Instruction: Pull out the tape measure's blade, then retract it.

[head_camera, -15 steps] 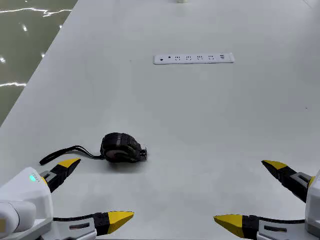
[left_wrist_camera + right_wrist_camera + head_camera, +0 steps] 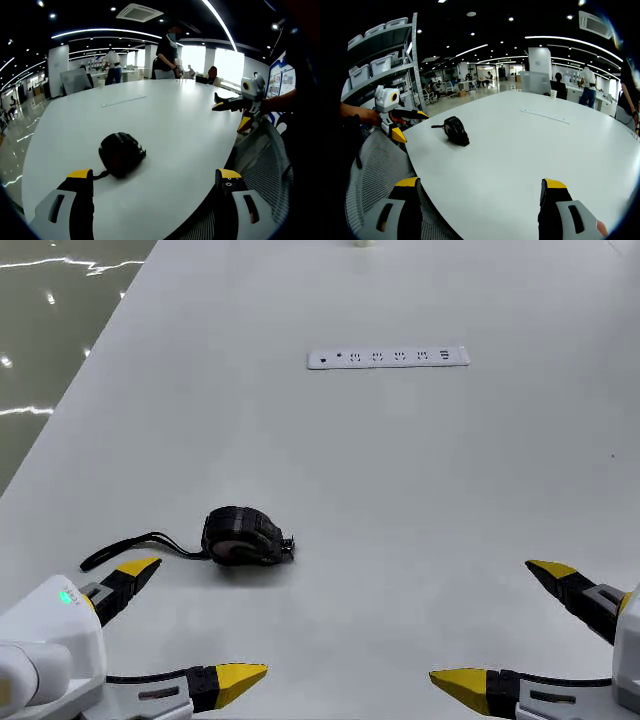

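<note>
On the white table (image 2: 400, 460), the tape measure (image 2: 245, 536) lies unmoved; left tongs (image 2: 205, 618) and right tongs (image 2: 484, 621) stay spread.

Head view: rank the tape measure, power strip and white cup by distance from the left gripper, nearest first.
1. Tape measure: just ahead of the open left gripper, on the table's near left part.
2. Power strip: mid-table, ahead and to the right.
3. White cup: far end, beyond the strip, cut off by the picture's top.

Bright, even ceiling light washes the white table (image 2: 420, 490), leaving only soft, short shadows. Glare streaks the glossy floor (image 2: 40, 340) beyond its left edge. Gripper views bow at their edges.
</note>
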Tool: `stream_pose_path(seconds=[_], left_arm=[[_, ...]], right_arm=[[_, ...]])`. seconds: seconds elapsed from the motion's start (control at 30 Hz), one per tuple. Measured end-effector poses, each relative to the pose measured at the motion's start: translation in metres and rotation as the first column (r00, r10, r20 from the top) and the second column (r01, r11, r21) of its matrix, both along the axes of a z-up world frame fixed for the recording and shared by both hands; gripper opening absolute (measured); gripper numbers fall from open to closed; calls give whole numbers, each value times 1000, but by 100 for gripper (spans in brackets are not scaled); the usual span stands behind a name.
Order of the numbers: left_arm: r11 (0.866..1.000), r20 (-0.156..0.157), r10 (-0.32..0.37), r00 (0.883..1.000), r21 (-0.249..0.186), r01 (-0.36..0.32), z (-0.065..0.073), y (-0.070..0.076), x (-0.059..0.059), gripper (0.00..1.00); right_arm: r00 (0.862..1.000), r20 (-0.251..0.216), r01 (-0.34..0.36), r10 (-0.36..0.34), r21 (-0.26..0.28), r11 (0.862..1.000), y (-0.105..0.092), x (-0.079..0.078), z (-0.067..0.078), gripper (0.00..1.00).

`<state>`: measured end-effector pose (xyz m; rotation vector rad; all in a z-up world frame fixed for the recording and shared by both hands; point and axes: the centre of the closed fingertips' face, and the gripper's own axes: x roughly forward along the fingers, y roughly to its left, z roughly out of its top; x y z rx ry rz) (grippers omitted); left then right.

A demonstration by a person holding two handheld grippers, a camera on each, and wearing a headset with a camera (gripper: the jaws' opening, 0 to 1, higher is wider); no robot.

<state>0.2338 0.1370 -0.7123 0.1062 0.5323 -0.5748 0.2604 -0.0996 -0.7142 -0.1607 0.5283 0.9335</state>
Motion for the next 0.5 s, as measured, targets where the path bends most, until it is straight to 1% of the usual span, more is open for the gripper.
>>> stream_pose_path(seconds=[0.03, 0.07, 0.23, 0.27, 0.33, 0.5], left_arm=[[1000, -1, 0, 1000, -1, 0, 0, 0, 0, 99], [1000, 0, 0, 1000, 0, 0, 0, 0, 0, 99], [1000, 0, -2, 1000, 2, 2, 0, 2, 0, 99], [1000, 1, -1, 1000, 2, 1, 0, 2, 0, 99], [1000, 1, -1, 1000, 2, 1, 0, 3, 0, 99], [1000, 0, -5, 1000, 7, 5, 0, 2, 1, 99]], right_arm=[[1000, 0, -3, 3, 2, 1000, 0, 0, 0, 99], [1000, -13, 0, 0, 4, 1000, 0, -1, -1, 99], [1000, 12, -2, 2, 3, 1000, 0, 0, 1, 99], [1000, 4, -4, 4, 5, 1000, 0, -1, 1, 99], [1000, 6, -8, 8, 3, 1000, 0, -1, 1, 99], [1000, -6, -17, 17, -2, 1000, 2, -2, -2, 99]])
